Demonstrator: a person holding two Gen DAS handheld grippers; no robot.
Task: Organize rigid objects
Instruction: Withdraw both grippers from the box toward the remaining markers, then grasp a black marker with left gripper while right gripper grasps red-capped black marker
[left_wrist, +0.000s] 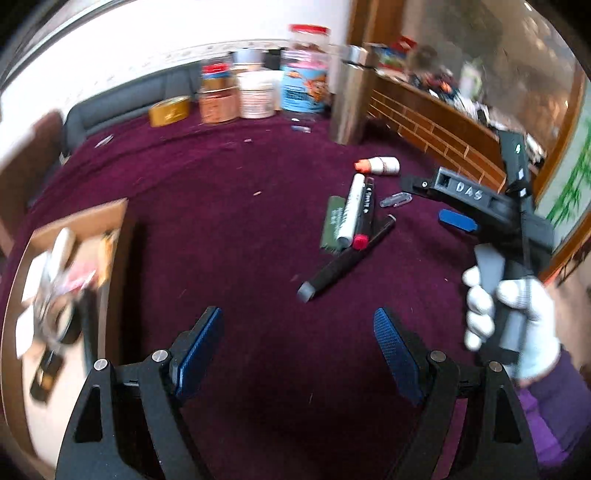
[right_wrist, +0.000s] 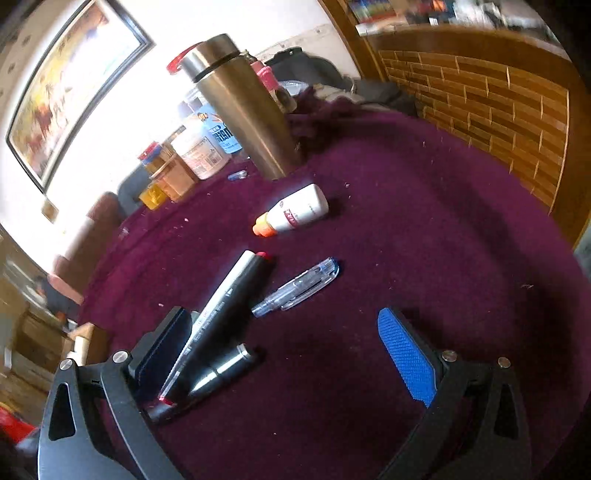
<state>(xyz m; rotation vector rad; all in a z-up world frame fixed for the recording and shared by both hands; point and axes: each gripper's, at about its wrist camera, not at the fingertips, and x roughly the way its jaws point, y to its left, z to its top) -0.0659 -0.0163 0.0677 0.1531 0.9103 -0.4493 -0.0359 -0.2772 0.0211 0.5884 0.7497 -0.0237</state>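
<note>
Left wrist view: the left gripper (left_wrist: 299, 332) hangs over the maroon tablecloth (left_wrist: 229, 206) with its jaws apart and nothing between the blue pads. The right gripper (left_wrist: 448, 206), held by a white-gloved hand (left_wrist: 509, 314), is seen from the side here.

Right wrist view: the right gripper (right_wrist: 284, 332) stands with its jaws wide apart, clamping nothing.

Reference landmark: the black marker with red cap (left_wrist: 364, 218).
- White marker (left_wrist: 351, 210): lying alongside it, touching.
- Dark green flat object (left_wrist: 332, 225): under the white marker, on the side away from the black marker.
- Black pen-shaped tool (left_wrist: 343, 258): lying diagonally, just beside the red cap.
- Clear ballpoint pen (right_wrist: 299, 286): near the markers, apart from them.
- White bottle with orange cap (left_wrist: 378, 165): lying on its side beyond the markers.
- Steel flask (left_wrist: 349, 92): upright, farther back.
- Row of jars (left_wrist: 258, 92): farther back, beside the flask.
- Cardboard box (left_wrist: 74, 240): well apart, at the table's edge; its contents are blurred.
</note>
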